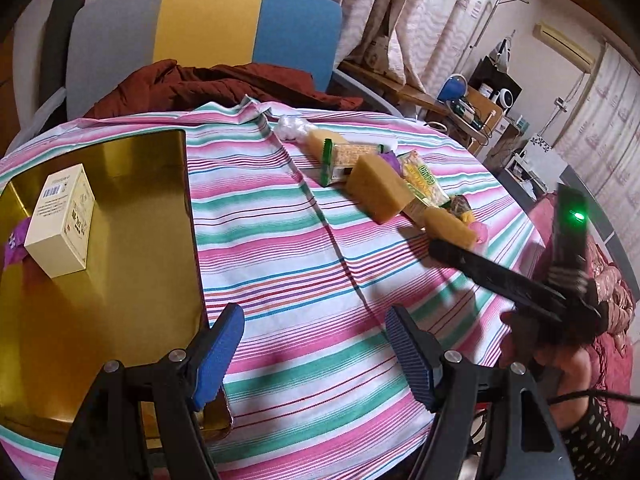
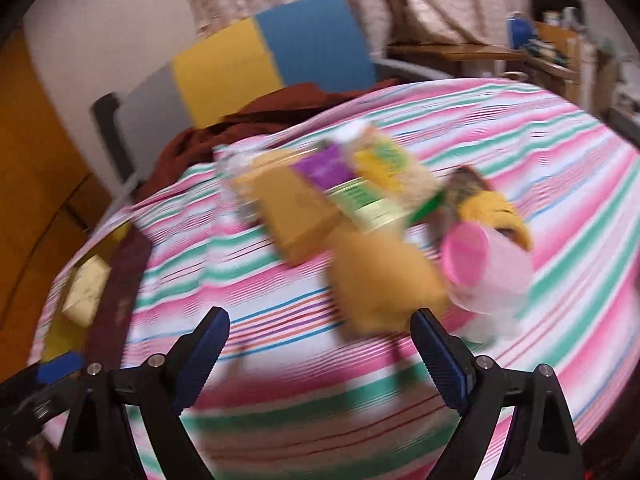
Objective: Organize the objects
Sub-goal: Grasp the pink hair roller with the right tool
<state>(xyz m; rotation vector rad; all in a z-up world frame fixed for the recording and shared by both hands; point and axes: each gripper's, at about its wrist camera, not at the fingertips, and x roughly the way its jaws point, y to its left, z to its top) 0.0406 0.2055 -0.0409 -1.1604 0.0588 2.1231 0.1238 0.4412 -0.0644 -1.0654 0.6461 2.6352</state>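
Observation:
A gold tin tray [image 1: 132,240] lies at the left on the striped cloth, and a cream box [image 1: 60,220] stands in it. My left gripper [image 1: 316,356] hangs open over the cloth beside the tray's right wall, nothing between its blue pads. Further right is a heap: yellow sponges [image 1: 378,188], snack packets [image 1: 344,158] and a white plastic wad [image 1: 292,128]. The right wrist view is blurred. My right gripper [image 2: 324,360] is open just short of a yellow sponge [image 2: 384,280], with a pink cup [image 2: 480,268] to that sponge's right. In the left wrist view its black finger [image 1: 480,266] reaches towards that sponge [image 1: 452,226].
A chair [image 1: 208,28] with a grey, yellow and blue back stands behind the table, a red-brown garment [image 1: 208,84] draped over it. Curtains and a cluttered shelf [image 1: 480,100] fill the right. The table edge curves away on the right, where a gloved hand [image 1: 560,320] holds the right gripper.

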